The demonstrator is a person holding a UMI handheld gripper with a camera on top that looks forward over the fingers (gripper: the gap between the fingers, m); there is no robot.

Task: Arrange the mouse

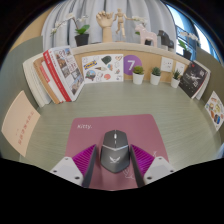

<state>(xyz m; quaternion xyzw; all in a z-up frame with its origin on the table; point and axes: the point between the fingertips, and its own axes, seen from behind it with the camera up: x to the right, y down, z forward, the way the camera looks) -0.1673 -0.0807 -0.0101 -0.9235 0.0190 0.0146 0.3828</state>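
Observation:
A grey and black mouse rests on a pink mouse pad on the green desk. My gripper is around the mouse. Both fingers, with their magenta pads, press on its left and right sides. The rear of the mouse is hidden between the fingers. The pad has small white lettering near its far left corner.
Upright books lean at the far left. Picture cards and small potted plants line the back. Figurines stand on the shelf above. A wooden board lies at the left, and framed cards at the right.

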